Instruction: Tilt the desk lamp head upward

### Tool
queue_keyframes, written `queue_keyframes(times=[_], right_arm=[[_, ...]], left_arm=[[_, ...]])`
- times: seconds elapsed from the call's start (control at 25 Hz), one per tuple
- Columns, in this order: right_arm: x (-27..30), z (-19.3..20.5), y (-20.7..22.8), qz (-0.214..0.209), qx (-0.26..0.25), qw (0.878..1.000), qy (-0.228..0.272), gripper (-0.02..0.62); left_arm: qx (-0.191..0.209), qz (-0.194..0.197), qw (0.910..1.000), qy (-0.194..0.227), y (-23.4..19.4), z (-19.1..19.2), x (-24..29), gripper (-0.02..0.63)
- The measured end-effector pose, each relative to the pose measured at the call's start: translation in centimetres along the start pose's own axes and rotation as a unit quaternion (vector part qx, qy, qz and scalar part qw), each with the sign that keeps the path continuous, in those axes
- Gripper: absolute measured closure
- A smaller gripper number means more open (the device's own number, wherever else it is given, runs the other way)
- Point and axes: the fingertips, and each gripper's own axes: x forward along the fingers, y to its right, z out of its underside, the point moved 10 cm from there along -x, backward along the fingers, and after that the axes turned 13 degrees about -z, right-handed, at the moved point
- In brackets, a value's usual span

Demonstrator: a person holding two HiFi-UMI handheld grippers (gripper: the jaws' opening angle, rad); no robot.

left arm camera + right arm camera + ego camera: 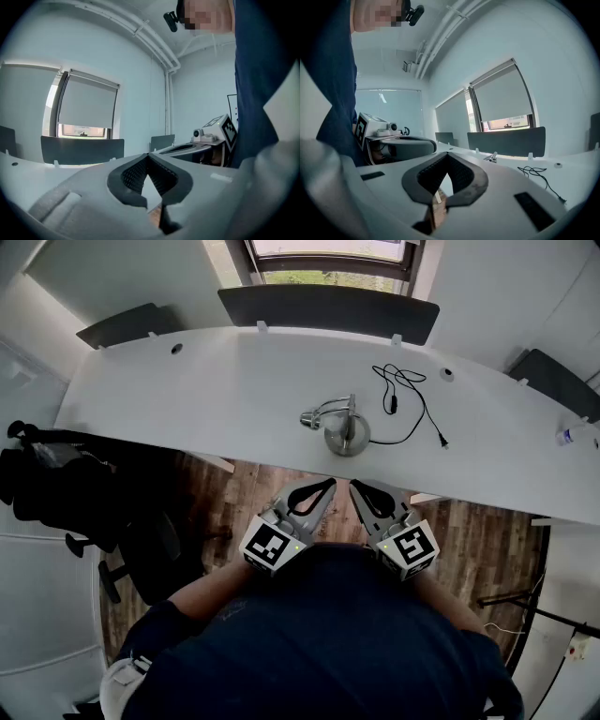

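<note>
White desk (234,381): long, curved.
Left claw (325,487), right claw (360,487): both pressed together, empty, near body, short of desk edge.
Lamp (348,435): on desk straight ahead, apart from claws.
Lamp head (310,419): small, at left.
Best, I think: open one claw, pinch head softly, lift slow.

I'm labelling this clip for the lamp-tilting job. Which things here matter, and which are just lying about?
Job: desk lamp, its head, left tongs and right tongs (both shut, empty).
Lying about: black cable, dark desk screens, office chair.
</note>
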Motion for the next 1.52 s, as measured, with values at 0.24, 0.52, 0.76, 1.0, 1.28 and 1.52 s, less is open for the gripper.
queue_keyframes(times=[0.24, 0.52, 0.76, 1.0, 1.28, 1.52], right_arm=[[0.3, 0.1, 0.2, -0.001, 0.003, 1.0, -0.001, 0.586], [0.8, 0.2, 0.3, -0.002, 0.004, 1.0, -0.003, 0.586], [1.7, 0.2, 0.6, 0.018, 0.012, 1.0, -0.002, 0.584], [3.3, 0.2, 0.8, 0.052, 0.021, 0.998, -0.002, 0.583], [5.7, -0.4, 1.1, 0.105, 0.016, 0.994, -0.005, 0.583], [6.6, 0.0, 2.1, 0.128, 0.016, 0.992, -0.014, 0.583]], left_arm=[[-0.013, -0.002, 0.9999, 0.001, -0.1, 0.1, 0.0, 0.6], [-0.017, -0.007, 0.9998, 0.001, -0.6, 0.3, -0.1, 0.6], [-0.014, -0.011, 0.9998, -0.007, -1.8, 0.7, 0.1, 0.6], [-0.007, -0.018, 0.9997, -0.012, -5.2, 1.5, 0.4, 0.6], [-0.001, 0.01, 0.9999, -0.001, -9.4, 1.9, 1.0, 0.6], [0.006, 0.012, 0.9999, 0.0, -11.0, 2.1, 2.6, 0.6]])
